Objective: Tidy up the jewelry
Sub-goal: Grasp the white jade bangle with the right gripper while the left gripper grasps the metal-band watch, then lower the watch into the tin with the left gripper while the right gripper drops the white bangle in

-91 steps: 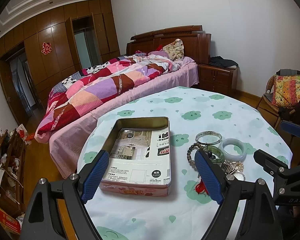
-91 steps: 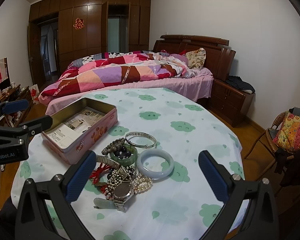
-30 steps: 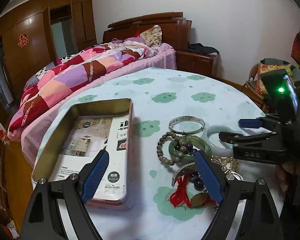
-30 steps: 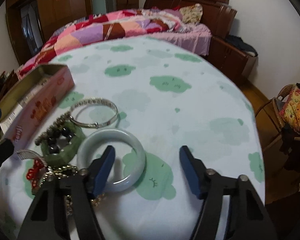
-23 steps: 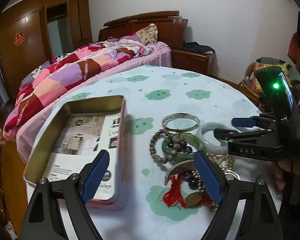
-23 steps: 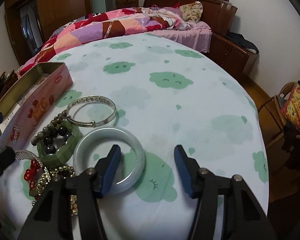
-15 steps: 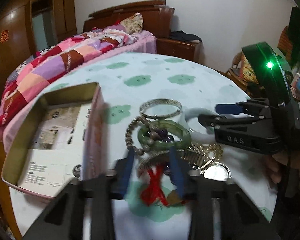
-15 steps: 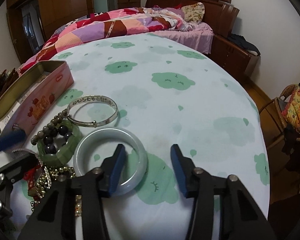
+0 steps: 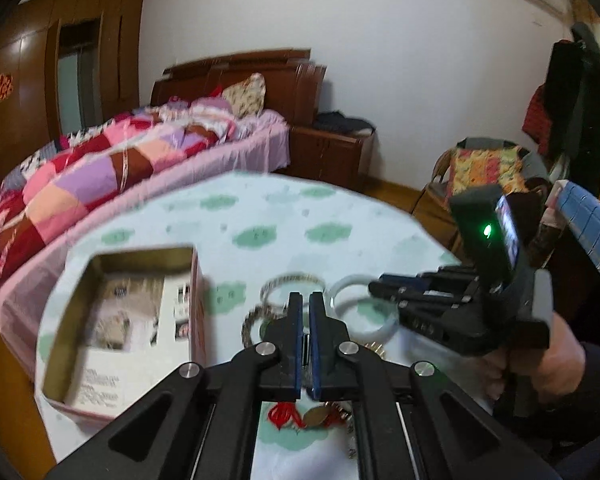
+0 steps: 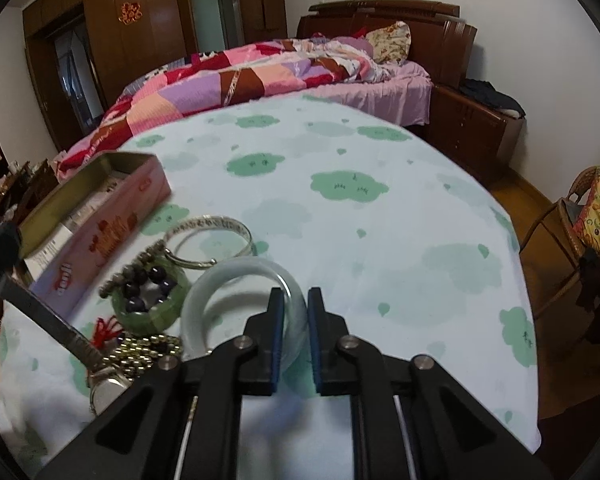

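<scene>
The right gripper (image 10: pixel 294 312) has the pale jade bangle (image 10: pixel 236 280) between its blue pads, and the jaws are closing on the rim nearest the camera; they look like they're already pinching it.

The left gripper (image 9: pixel 305 320) has its jaws pressed together with just a sliver of gap. In the right wrist view a metal watch band (image 10: pixel 56 326) runs up toward it from the watch (image 10: pixel 108 390) on the cloth, so it seems to be gripping that strap, though the left view is blurry and I can't see the contact itself.

The rest of the jewelry sits bunched on the cloud-print tablecloth (image 10: pixel 360 216): a silver bangle (image 10: pixel 210 240) just behind the jade one, a green bangle (image 10: pixel 152 300) with dark beads (image 10: pixel 146 282) lying in it, a gold bead strand (image 10: pixel 148 350) and a red tassel (image 10: pixel 106 330). The open pink tin (image 10: pixel 96 216) is just to the left of the pile, with a printed paper (image 9: pixel 120 320) lying inside.
</scene>
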A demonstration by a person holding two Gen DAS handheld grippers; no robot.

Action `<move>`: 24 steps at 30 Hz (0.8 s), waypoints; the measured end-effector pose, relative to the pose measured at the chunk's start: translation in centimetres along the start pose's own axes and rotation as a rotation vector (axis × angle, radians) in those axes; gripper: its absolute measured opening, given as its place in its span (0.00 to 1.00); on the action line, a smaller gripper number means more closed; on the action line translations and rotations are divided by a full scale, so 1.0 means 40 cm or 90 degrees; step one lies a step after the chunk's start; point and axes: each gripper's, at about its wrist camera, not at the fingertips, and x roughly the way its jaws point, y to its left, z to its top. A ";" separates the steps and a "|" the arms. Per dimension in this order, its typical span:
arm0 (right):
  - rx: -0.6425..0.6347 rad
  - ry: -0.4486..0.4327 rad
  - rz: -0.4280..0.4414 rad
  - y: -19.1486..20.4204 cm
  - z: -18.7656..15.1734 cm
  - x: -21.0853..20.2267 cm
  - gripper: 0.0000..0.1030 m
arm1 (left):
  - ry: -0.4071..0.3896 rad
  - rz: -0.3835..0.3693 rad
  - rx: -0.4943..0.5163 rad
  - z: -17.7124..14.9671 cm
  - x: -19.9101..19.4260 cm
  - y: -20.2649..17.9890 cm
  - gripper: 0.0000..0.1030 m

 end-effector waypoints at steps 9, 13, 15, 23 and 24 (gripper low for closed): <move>-0.003 -0.043 0.010 0.001 0.040 -0.052 0.14 | -0.054 -0.004 0.005 0.079 -0.066 0.006 0.02; -0.015 -0.056 0.017 0.013 0.067 -0.066 0.14 | -0.070 0.010 0.006 0.115 -0.085 0.029 0.02; -0.021 -0.059 0.023 0.018 0.079 -0.069 0.14 | -0.077 0.018 0.001 0.138 -0.092 0.051 0.02; -0.047 -0.069 0.053 0.053 0.144 -0.067 0.14 | -0.112 0.075 0.006 0.201 -0.139 0.135 0.02; -0.051 -0.070 0.055 0.059 0.148 -0.067 0.14 | -0.114 0.085 0.006 0.208 -0.138 0.149 0.02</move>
